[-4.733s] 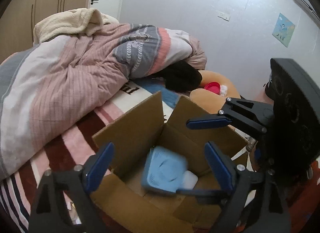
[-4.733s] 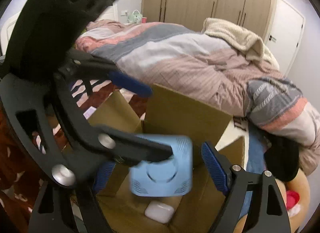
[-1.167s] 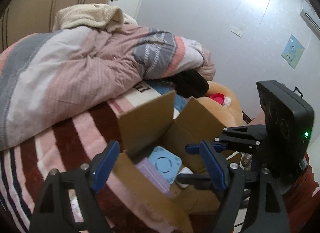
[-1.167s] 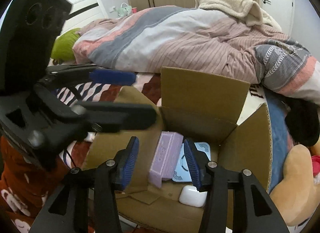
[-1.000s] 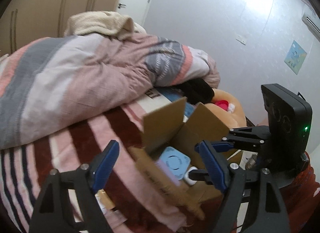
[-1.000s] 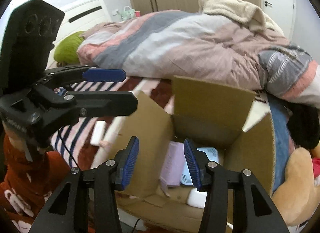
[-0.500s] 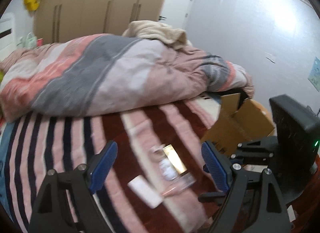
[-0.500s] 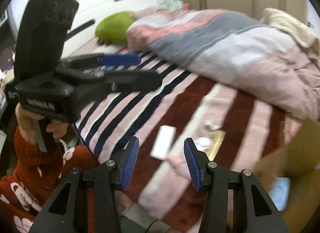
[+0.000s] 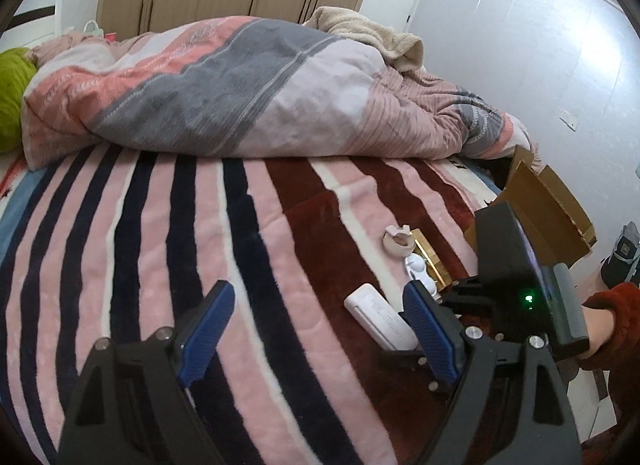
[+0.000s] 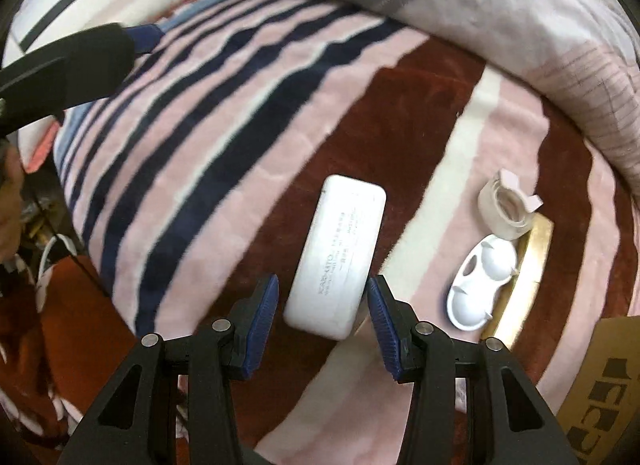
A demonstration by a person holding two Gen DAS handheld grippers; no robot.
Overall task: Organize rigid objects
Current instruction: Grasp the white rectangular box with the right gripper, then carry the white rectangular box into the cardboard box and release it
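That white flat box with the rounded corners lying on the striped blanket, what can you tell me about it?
The white box is a slim oblong case with rounded corners, smooth and plastic-looking, with small grey print running along its top face. It lies flat on the striped blanket, touching nothing else. Its near end sits between the open blue-padded fingers of the right gripper, which do not touch it. In the left wrist view it appears again, beside the left gripper's fingers.
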